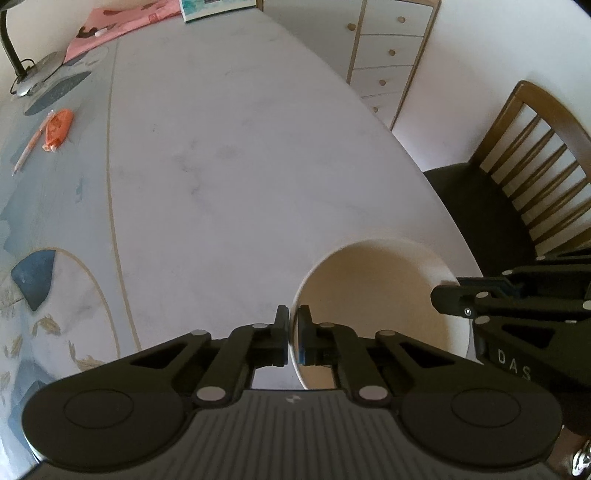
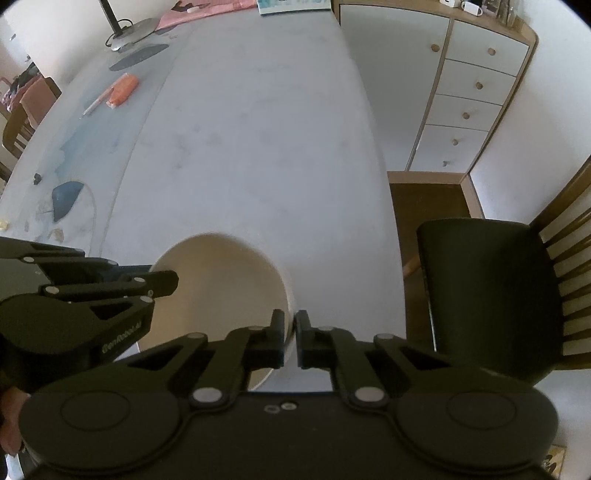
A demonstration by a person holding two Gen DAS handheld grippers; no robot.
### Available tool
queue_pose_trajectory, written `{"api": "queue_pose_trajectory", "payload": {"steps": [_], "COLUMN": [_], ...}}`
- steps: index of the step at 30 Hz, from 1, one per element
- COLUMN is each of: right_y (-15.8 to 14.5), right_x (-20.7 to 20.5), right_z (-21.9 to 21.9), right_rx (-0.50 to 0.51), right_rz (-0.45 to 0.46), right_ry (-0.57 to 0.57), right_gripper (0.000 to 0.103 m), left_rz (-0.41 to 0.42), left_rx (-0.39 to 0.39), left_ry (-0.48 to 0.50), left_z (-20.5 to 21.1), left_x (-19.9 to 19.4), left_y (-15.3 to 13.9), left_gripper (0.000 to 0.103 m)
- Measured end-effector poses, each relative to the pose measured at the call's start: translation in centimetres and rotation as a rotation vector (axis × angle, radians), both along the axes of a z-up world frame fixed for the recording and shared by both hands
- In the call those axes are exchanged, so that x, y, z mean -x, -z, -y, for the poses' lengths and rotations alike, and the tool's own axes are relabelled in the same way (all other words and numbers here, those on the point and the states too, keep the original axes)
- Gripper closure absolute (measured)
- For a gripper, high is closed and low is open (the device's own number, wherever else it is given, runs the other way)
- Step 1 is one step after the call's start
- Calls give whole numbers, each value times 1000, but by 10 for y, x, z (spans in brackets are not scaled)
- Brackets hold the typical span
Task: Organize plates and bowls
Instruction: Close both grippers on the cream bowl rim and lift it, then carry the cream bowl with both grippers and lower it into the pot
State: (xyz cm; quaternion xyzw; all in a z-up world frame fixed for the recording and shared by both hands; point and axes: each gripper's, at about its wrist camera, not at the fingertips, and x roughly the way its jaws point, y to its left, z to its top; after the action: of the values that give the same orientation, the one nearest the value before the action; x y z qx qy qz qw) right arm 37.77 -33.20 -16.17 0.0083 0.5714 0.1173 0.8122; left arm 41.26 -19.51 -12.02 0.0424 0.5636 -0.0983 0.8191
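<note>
A white bowl [image 1: 380, 295] with a cream inside is held over the near right part of the white marble table [image 1: 240, 147]. My left gripper [image 1: 293, 325] is shut on the bowl's left rim. My right gripper [image 2: 290, 328] is shut on the bowl's right rim; the bowl [image 2: 221, 288] fills the lower middle of the right wrist view. Each gripper shows in the other's view, the right one [image 1: 447, 295] at the bowl's far side and the left one [image 2: 170, 282] at its left. No plates are in view.
An orange tape dispenser [image 1: 59, 127] and a pen [image 1: 31, 146] lie far left on the table. A lamp base [image 1: 35, 75], pink paper [image 1: 110, 26] and a book [image 1: 218, 9] are at the back. A wooden chair [image 2: 491, 295] stands right of the table, a drawer cabinet [image 2: 469, 96] behind it.
</note>
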Motion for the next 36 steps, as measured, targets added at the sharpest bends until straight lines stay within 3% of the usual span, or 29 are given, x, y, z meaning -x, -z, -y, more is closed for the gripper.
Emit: {"api": "queue_pose_trajectory", "payload": {"steps": [7, 17, 29, 36], "right_y": [-12, -49, -107, -126], "right_x": [15, 49, 120, 159], "right_z": [-5, -8, -27, -49], "right_rx": [1, -18, -26, -46], "right_rz": [20, 71, 168, 199], "right_ry": [22, 59, 71, 69], "right_gripper": [97, 97, 97, 97], "left_rz": [14, 76, 169, 194], "left_rx": [13, 20, 21, 3], "left_ry": [15, 60, 97, 104], "left_z": [-7, -14, -39, -62], "left_x": [16, 51, 123, 165], "left_y": [-9, -45, -103, -122], "left_gripper": [99, 100, 100, 100]}}
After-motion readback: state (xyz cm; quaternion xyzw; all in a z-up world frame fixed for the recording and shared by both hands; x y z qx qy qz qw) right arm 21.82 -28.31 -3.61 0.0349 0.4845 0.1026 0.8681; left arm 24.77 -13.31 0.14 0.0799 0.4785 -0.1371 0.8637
